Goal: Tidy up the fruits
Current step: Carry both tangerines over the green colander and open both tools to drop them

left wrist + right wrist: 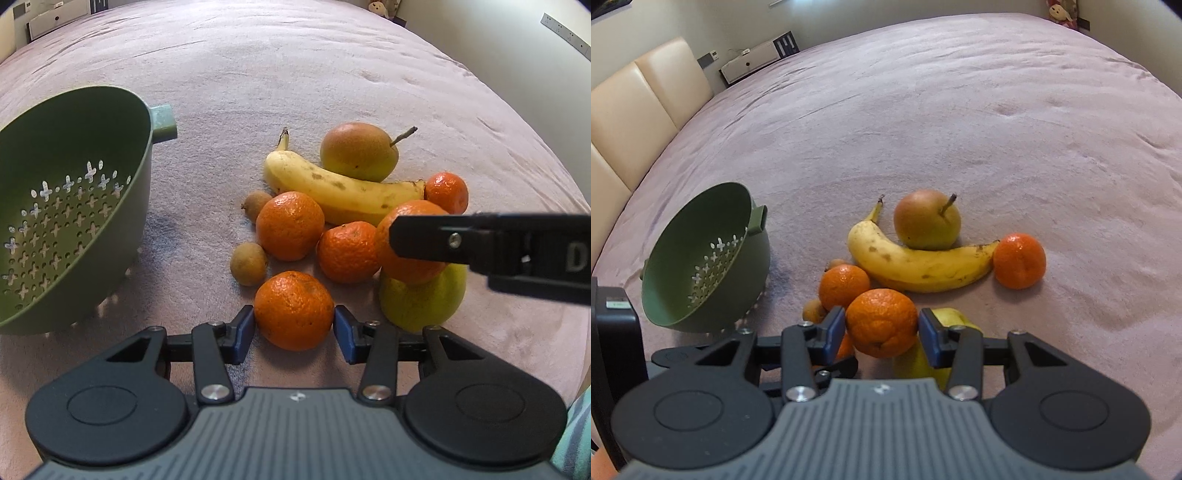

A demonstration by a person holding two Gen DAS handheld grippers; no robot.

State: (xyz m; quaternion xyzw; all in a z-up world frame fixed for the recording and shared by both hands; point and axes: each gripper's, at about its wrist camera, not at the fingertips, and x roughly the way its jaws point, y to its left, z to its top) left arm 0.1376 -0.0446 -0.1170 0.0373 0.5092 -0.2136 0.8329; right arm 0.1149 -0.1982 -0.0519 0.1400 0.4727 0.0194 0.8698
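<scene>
A pile of fruit lies on the pink blanket: a banana (343, 192) (916, 262), a red-green pear (358, 151) (927, 219), several mandarins, two small brown kiwis (248, 263) and a green pear (421, 299). My left gripper (294, 325) has its blue pads on both sides of the nearest mandarin (293, 310), which rests on the blanket. My right gripper (882, 330) is shut on a mandarin (881, 322) and holds it above the pile; it shows in the left wrist view (410, 240). A green colander (66, 206) (705, 258) lies tilted at the left.
The pink blanket (960, 129) covers a wide bed. A beige padded headboard (635, 103) runs along the left. A white unit (750, 61) stands beyond the far left edge. A soft toy (1058, 11) sits at the far right corner.
</scene>
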